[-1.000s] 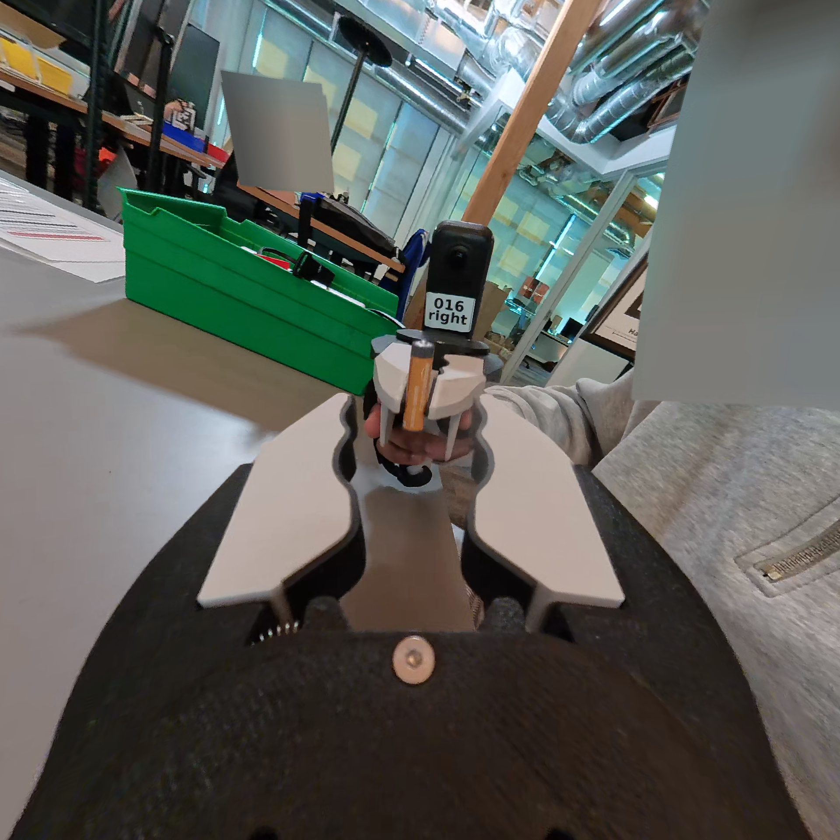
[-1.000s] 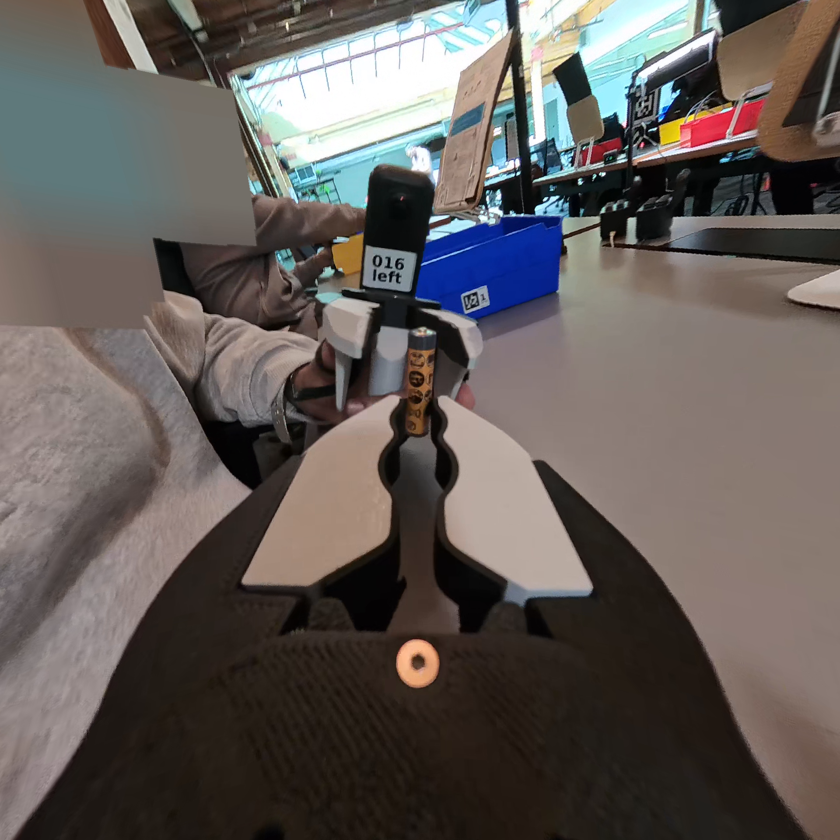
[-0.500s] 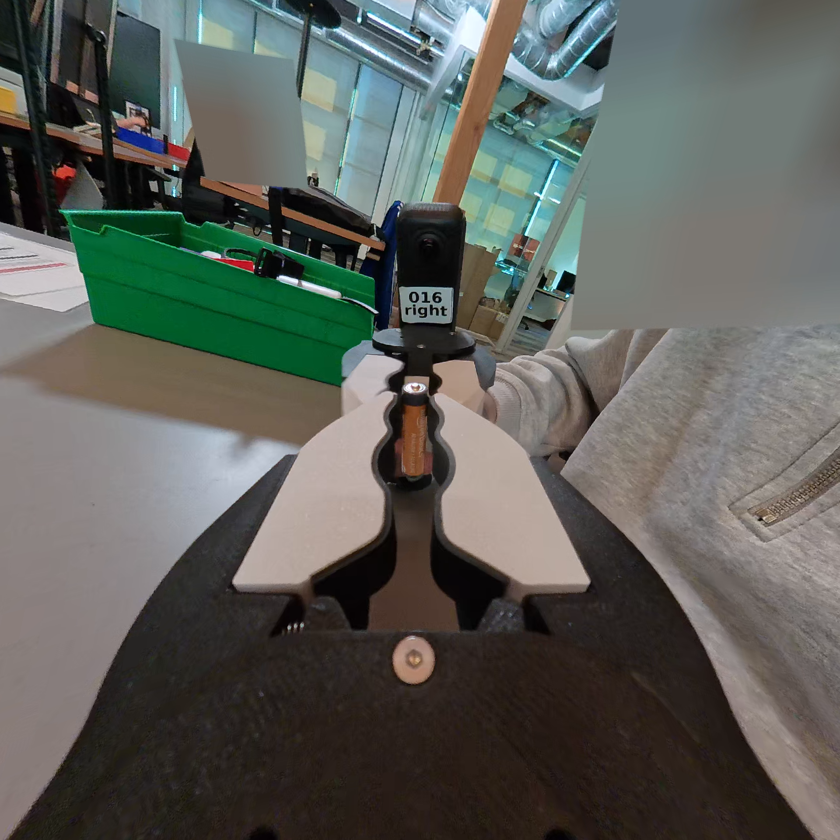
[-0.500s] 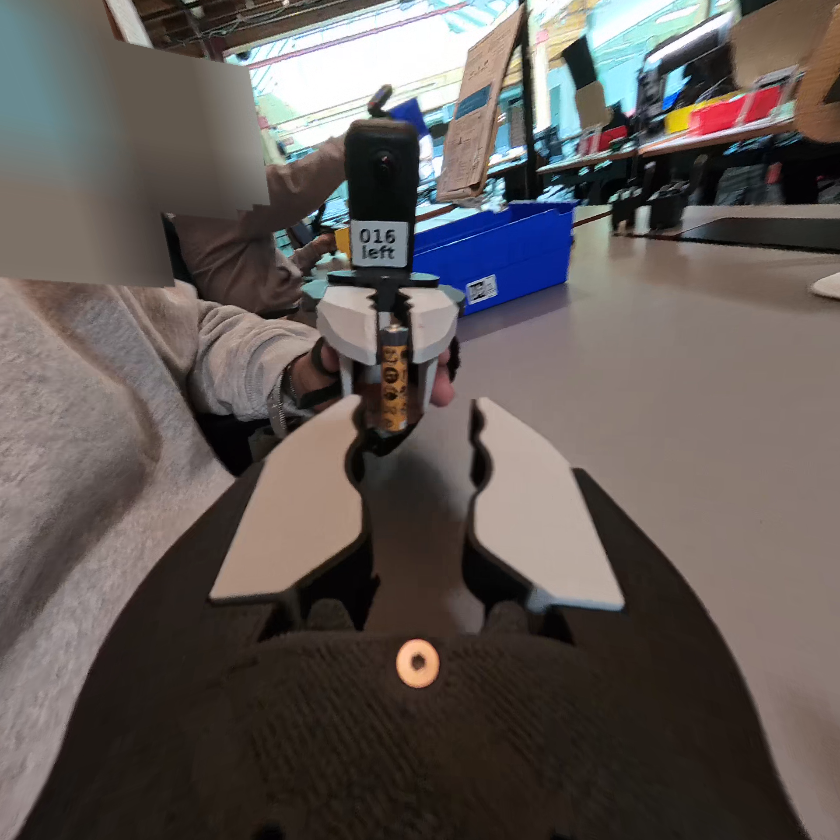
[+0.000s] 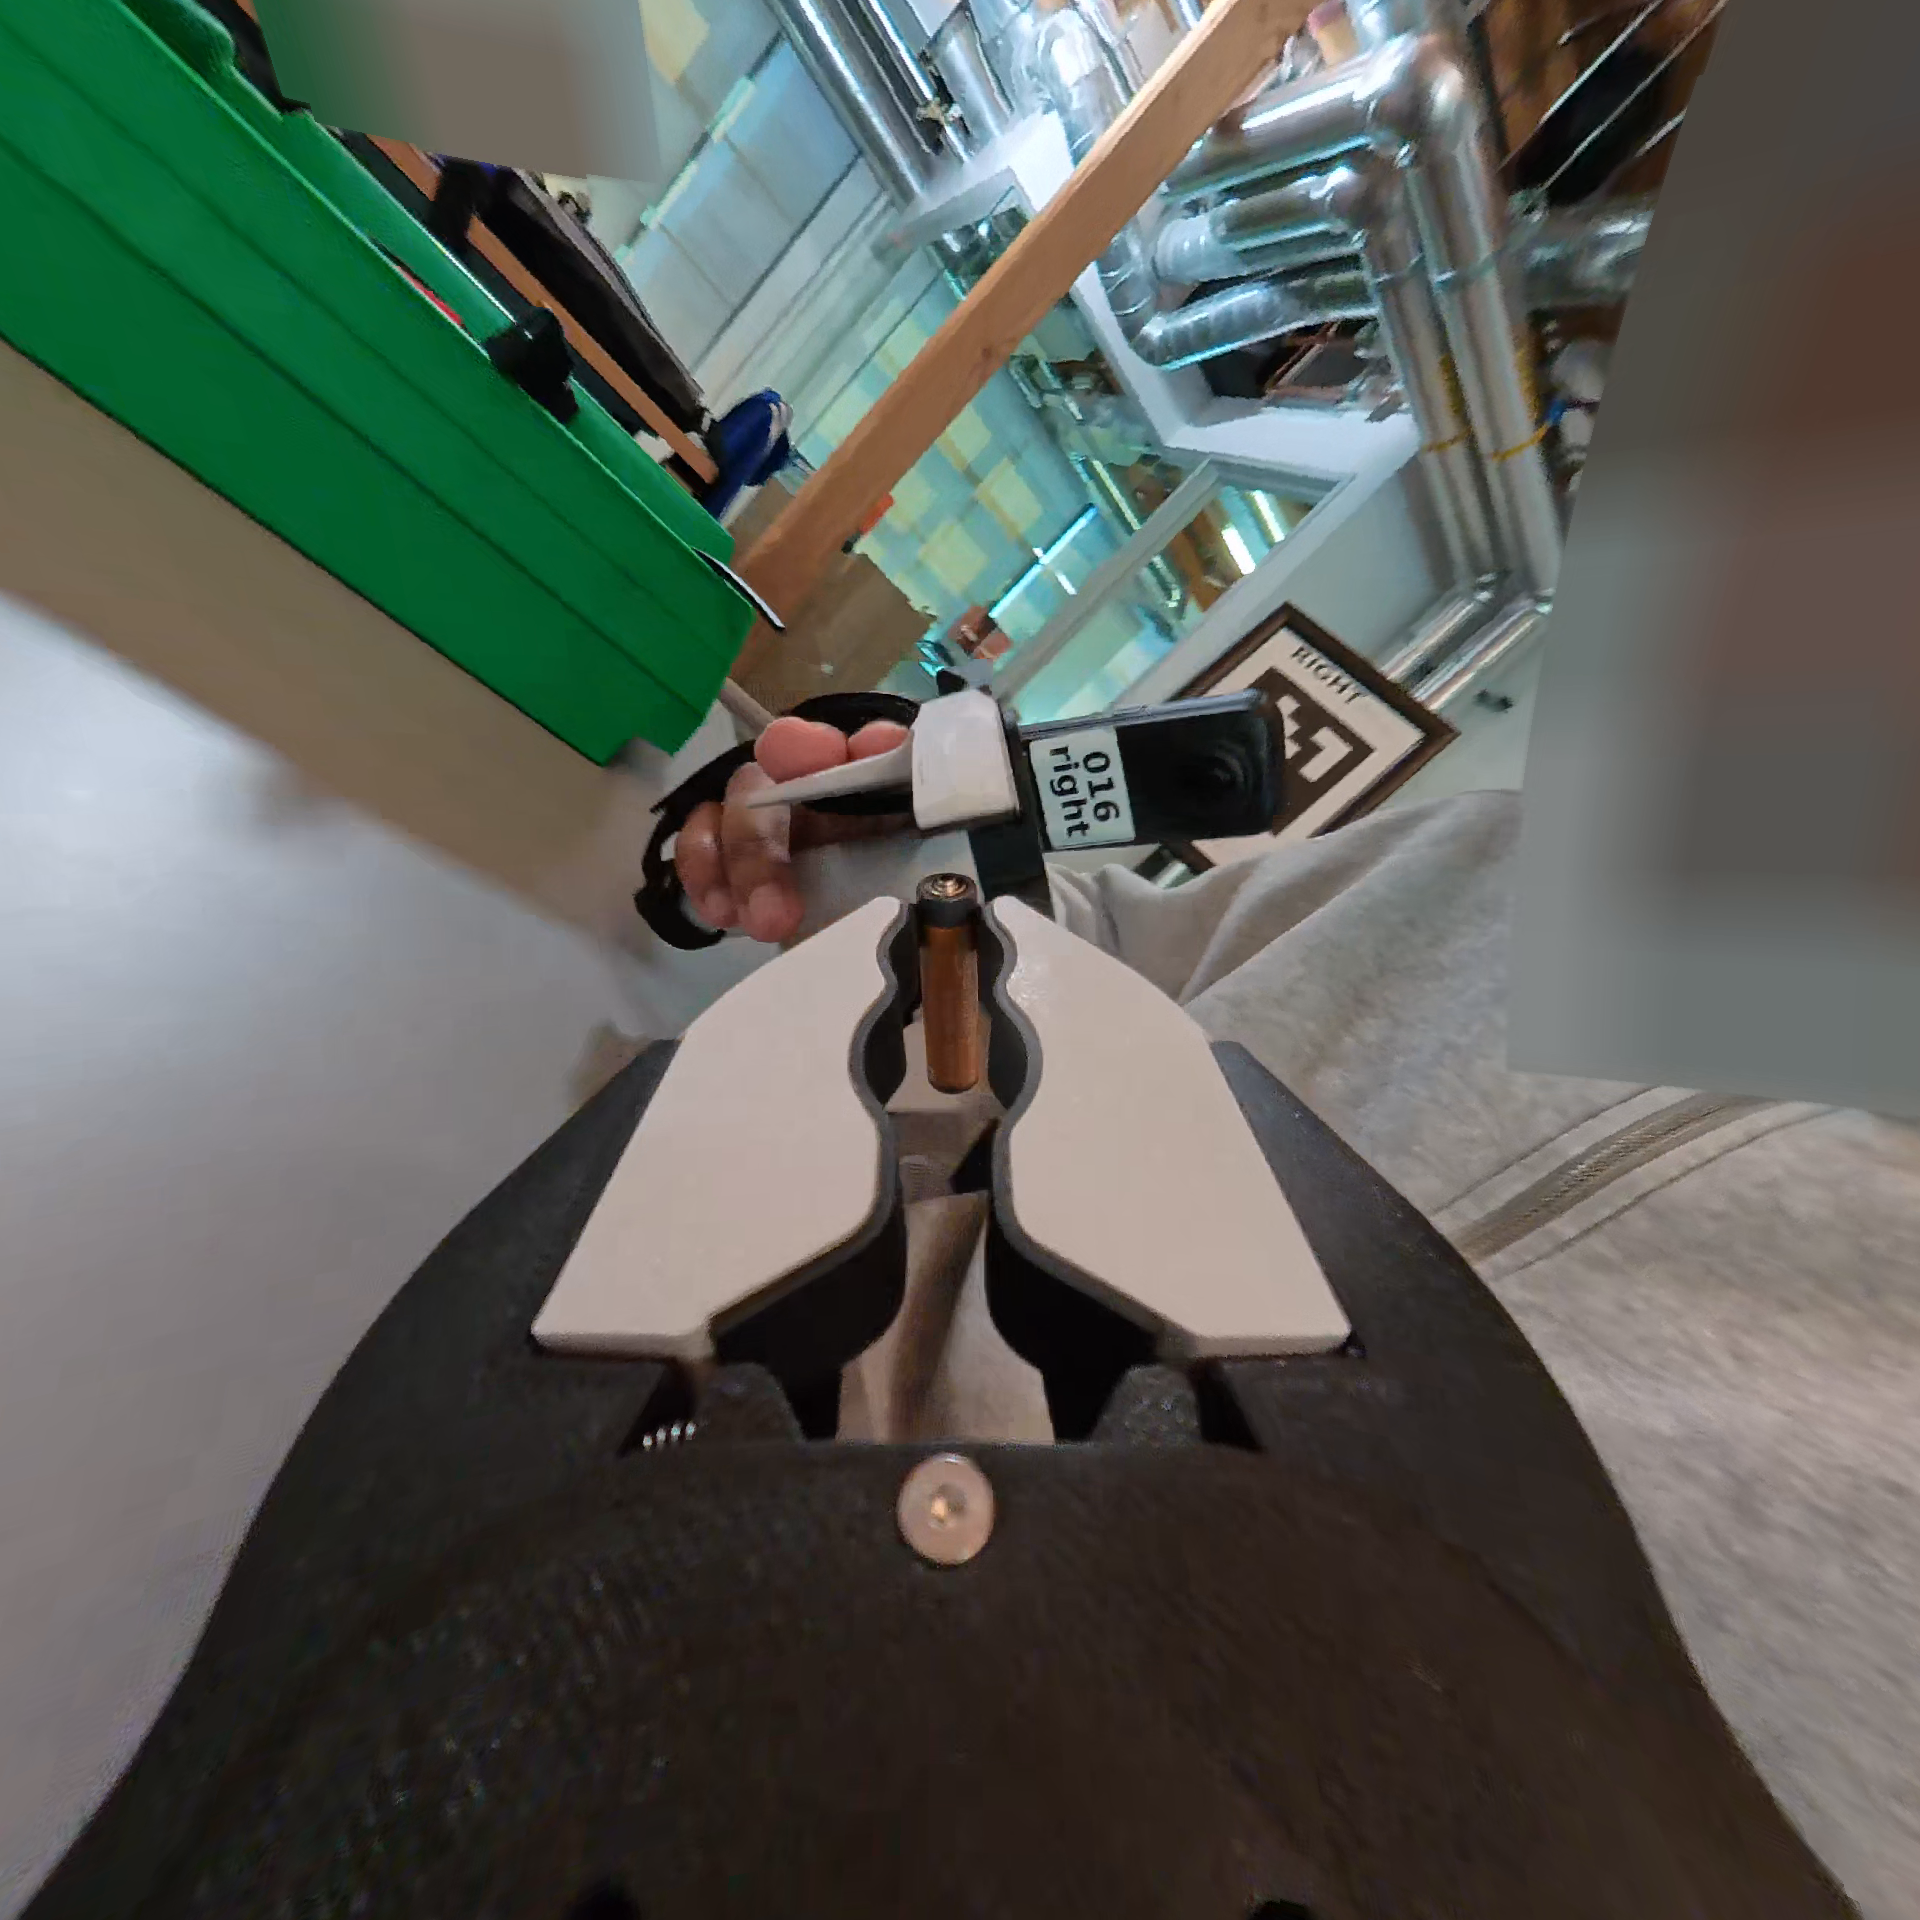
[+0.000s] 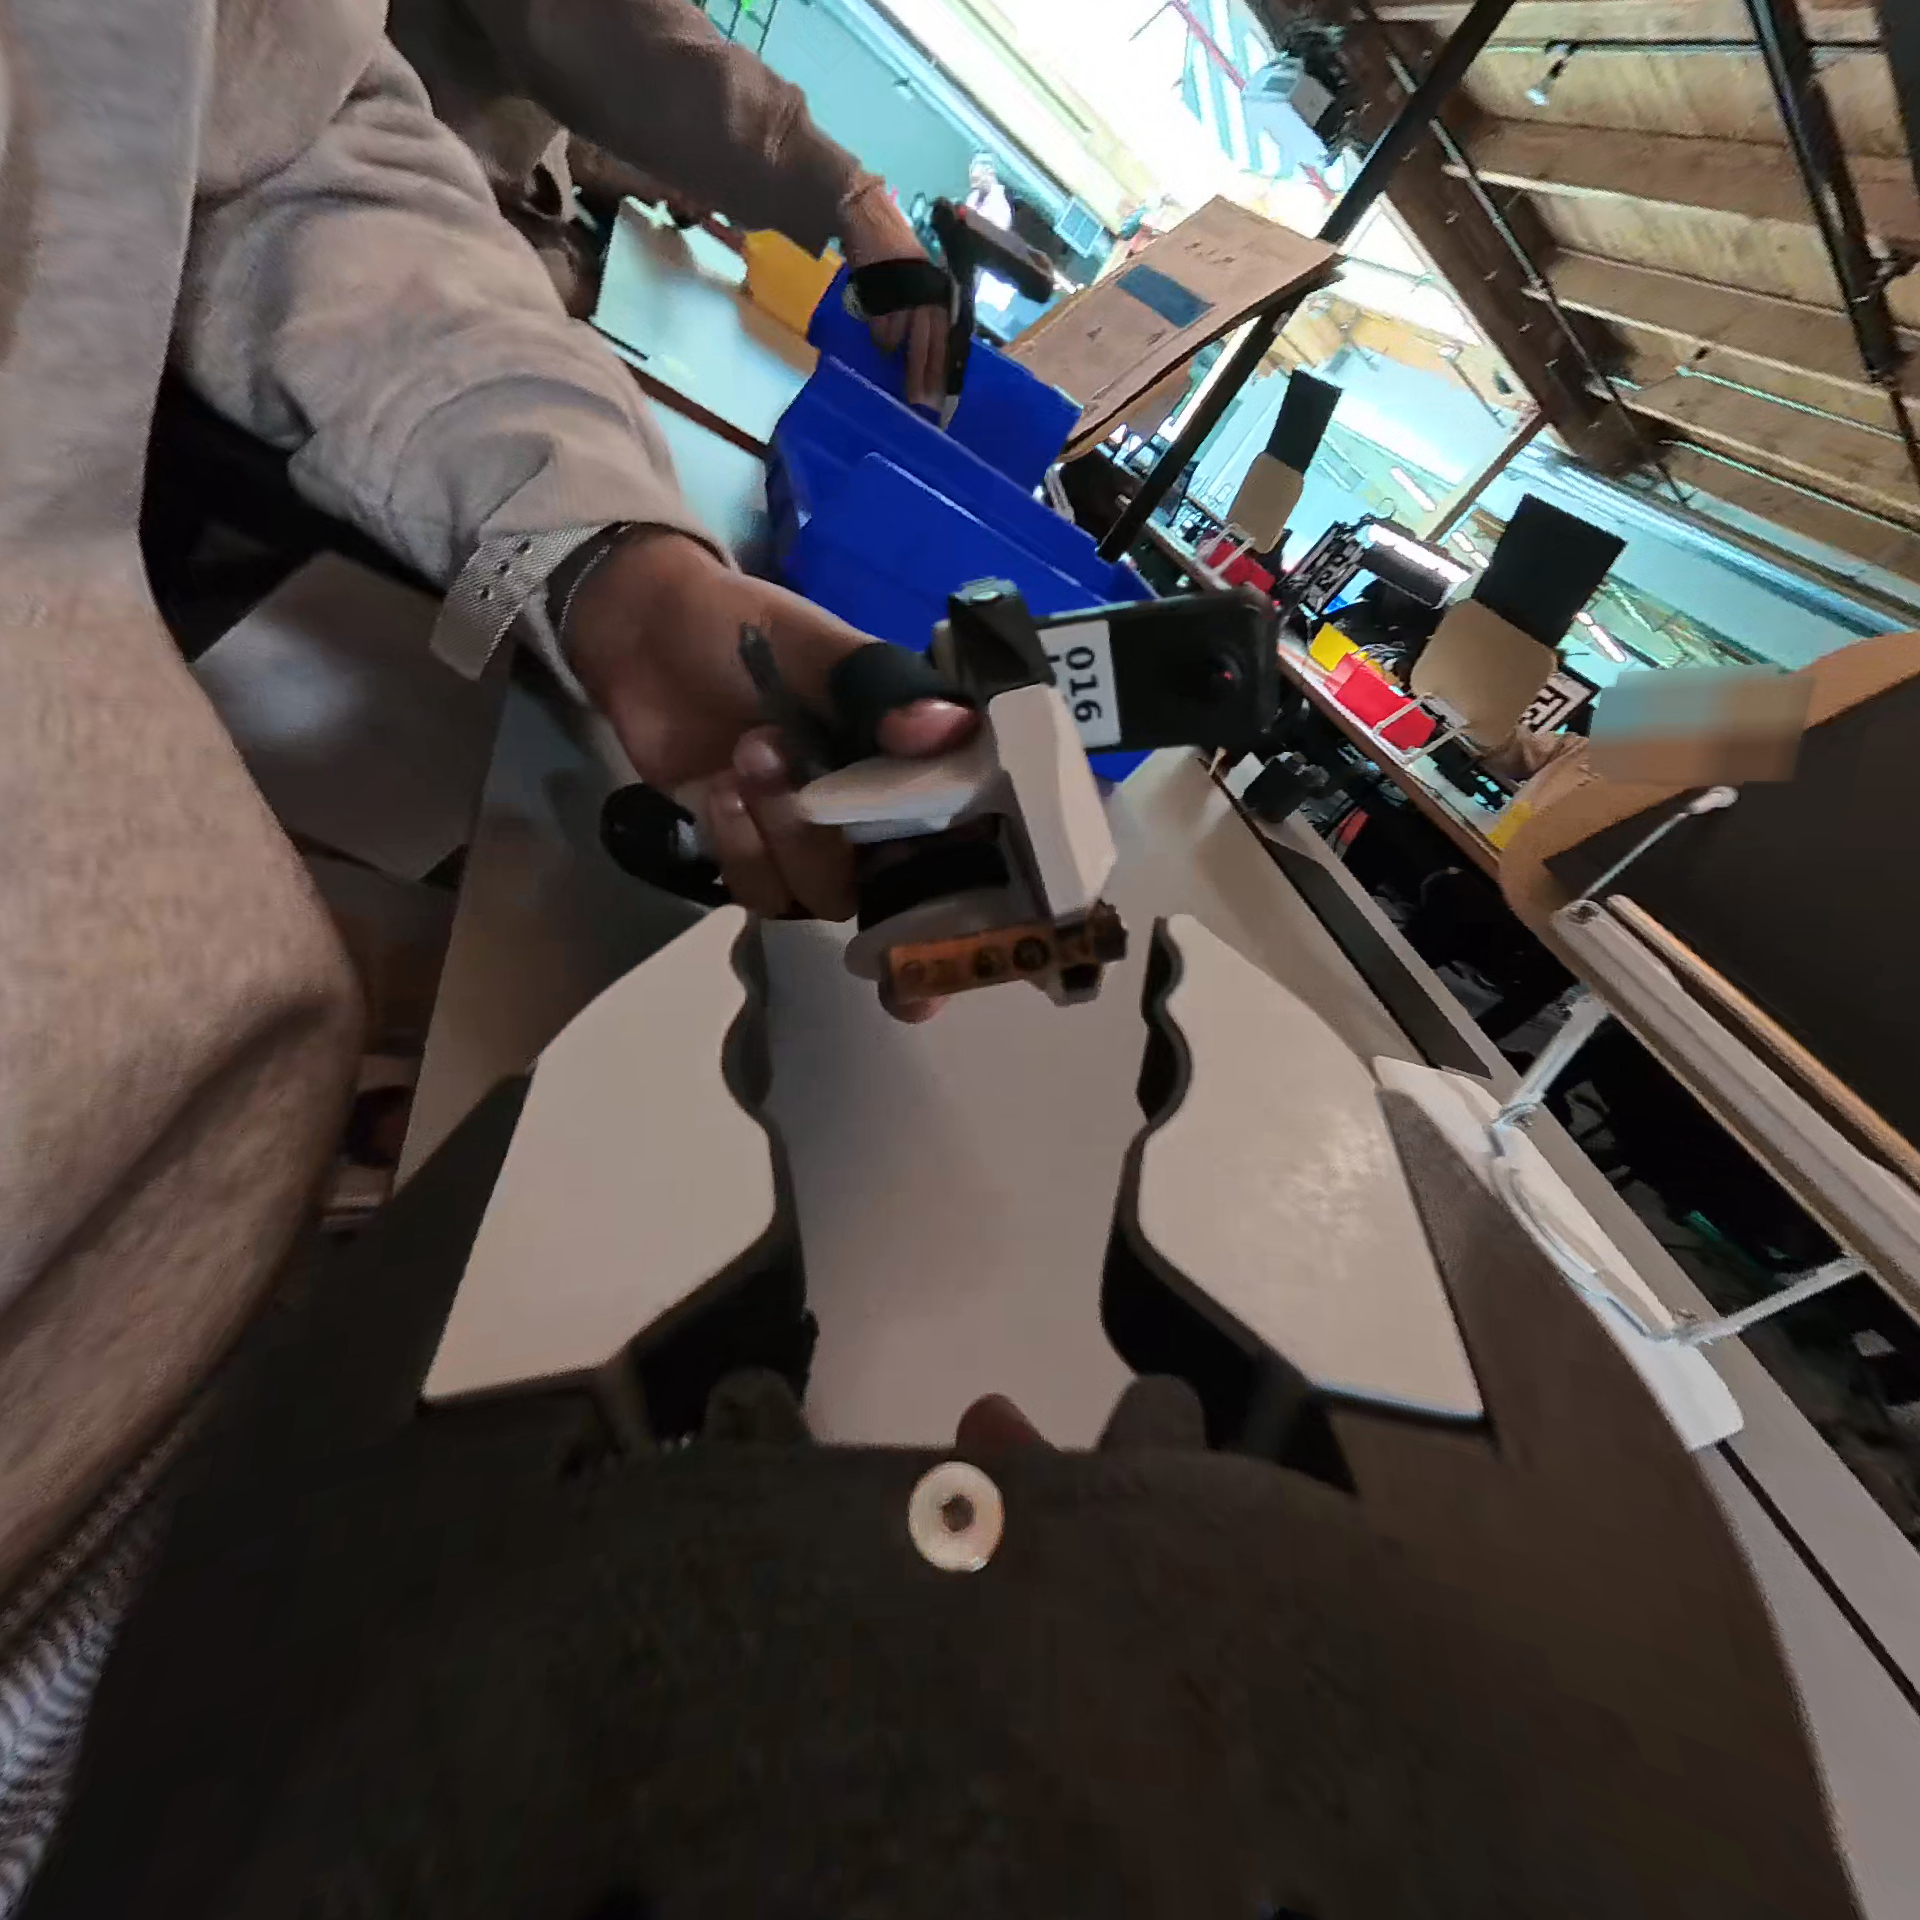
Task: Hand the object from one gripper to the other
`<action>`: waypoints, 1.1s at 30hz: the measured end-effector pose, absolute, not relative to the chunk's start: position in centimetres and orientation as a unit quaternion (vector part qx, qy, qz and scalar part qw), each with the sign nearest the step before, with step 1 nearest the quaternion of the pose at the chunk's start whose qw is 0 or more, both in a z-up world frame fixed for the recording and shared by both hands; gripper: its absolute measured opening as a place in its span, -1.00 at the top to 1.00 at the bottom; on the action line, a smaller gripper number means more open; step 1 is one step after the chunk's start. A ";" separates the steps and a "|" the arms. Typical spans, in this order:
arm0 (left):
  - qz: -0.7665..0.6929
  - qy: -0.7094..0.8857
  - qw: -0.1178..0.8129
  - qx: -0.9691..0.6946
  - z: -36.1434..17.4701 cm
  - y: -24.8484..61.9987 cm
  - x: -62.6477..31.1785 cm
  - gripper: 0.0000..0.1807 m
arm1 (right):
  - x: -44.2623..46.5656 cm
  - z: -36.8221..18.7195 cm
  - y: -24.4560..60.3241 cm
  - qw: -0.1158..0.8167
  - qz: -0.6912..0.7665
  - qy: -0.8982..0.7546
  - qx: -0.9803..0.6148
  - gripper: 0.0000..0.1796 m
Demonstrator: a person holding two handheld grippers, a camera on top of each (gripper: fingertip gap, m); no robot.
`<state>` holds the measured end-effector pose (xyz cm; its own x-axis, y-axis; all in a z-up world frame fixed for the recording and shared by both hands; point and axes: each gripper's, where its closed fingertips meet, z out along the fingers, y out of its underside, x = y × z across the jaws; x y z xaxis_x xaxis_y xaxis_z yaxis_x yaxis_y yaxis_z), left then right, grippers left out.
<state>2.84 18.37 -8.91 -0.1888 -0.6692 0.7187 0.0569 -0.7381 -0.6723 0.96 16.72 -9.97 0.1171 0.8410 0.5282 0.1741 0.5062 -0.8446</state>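
A copper and black battery (image 5: 951, 1008) stands between the fingers of my left gripper (image 5: 948, 920), which is shut on it. In the right wrist view the left gripper (image 6: 977, 914) is turned on its side in a hand, and the battery (image 6: 987, 961) lies level just past my right fingertips. My right gripper (image 6: 951, 930) is open and empty. In the left wrist view it (image 5: 821, 795) also lies on its side, beyond and above the battery, apart from it.
A green bin (image 5: 364, 416) stands on the grey table (image 5: 208, 1039) at the far left. A blue bin (image 6: 935, 520) is behind the left gripper, with another person's gloved hand (image 6: 894, 301) over it. A white wire stand (image 6: 1558, 1247) is at the right. A grey sweatshirt (image 5: 1558, 1351) is close by. My two grippers' fingertips are within a few centimetres of each other.
The battery passed from my right gripper to my left one. The left gripper shut on it, the right one opened. Both grippers have since rolled sideways and drawn slightly apart.
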 end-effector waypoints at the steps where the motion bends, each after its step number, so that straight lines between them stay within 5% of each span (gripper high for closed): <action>1: -0.734 0.256 0.236 -0.583 -8.9 18.2 2.9 0.90 | 0.9 -10.2 16.6 0.615 0.267 -0.614 -0.416 0.25; 12: -0.751 0.261 0.173 -0.581 -9.6 17.1 3.5 0.88 | 1.1 -10.4 16.4 0.602 0.275 -0.622 -0.419 0.46; 15: -0.745 0.249 0.200 -0.585 -9.5 17.7 3.6 0.60 | 1.3 -10.4 17.0 0.606 0.264 -0.615 -0.429 0.46; 17: -0.742 0.251 0.204 -0.587 -9.6 17.8 3.5 0.60 | 1.5 -10.4 17.3 0.608 0.267 -0.607 -0.436 0.46; 29: -0.759 0.257 0.135 -0.583 -10.3 16.3 4.2 0.67 | 1.9 -9.6 18.0 0.618 0.285 -0.579 -0.449 0.46; 33: -0.761 0.260 0.129 -0.580 -10.2 16.2 3.9 0.89 | 1.9 -9.6 18.0 0.620 0.282 -0.578 -0.449 0.46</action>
